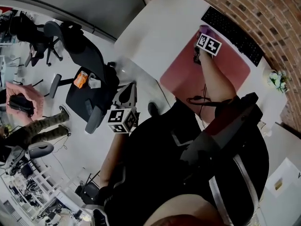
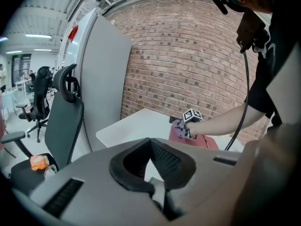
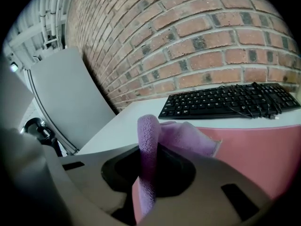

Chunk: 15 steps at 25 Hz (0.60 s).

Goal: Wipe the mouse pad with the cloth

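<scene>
Closest to my lens is the right claw (image 3: 148,171), a matte grey shell with black pads. It is pinched on a rolled fold of the fuzzy lilac terry cloth (image 3: 149,140). The rest of that cloth bunches just ahead and lies on the corner of the smooth pink rounded-rectangle mouse pad (image 3: 263,149). Beyond the pad sits a flat black plastic keyboard (image 3: 225,100), on the white desk (image 3: 120,126) against a rough red brick wall (image 3: 211,32).

From the head view, the cloth sits on the pad's corner nearest the keyboard. My left claw (image 2: 151,173) hangs off the desk, well apart from the pad, its ribbed black pads pressed together on nothing. A dark high-backed office chair (image 2: 66,117) stands to its left.
</scene>
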Tool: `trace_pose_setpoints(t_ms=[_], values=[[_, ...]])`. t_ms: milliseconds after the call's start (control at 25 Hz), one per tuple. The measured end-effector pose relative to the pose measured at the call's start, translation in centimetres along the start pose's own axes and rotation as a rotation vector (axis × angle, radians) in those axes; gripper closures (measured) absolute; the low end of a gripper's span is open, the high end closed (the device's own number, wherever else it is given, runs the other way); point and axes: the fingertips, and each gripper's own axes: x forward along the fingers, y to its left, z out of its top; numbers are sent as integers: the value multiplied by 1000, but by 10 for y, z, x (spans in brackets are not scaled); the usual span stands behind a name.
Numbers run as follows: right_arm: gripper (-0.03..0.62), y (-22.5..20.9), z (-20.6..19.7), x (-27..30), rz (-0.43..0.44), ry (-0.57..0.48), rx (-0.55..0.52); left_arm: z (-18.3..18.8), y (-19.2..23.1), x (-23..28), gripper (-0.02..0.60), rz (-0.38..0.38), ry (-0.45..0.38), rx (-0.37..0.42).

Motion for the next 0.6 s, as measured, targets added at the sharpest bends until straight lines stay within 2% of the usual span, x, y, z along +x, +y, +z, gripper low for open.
trace_pose_setpoints(t_ms=[400, 600], values=[[534, 40, 5, 13, 108, 20, -10, 2, 16, -22, 578, 36, -19, -7], [534, 65, 22, -13, 160, -46, -17, 2, 22, -21, 578, -13, -42, -7]])
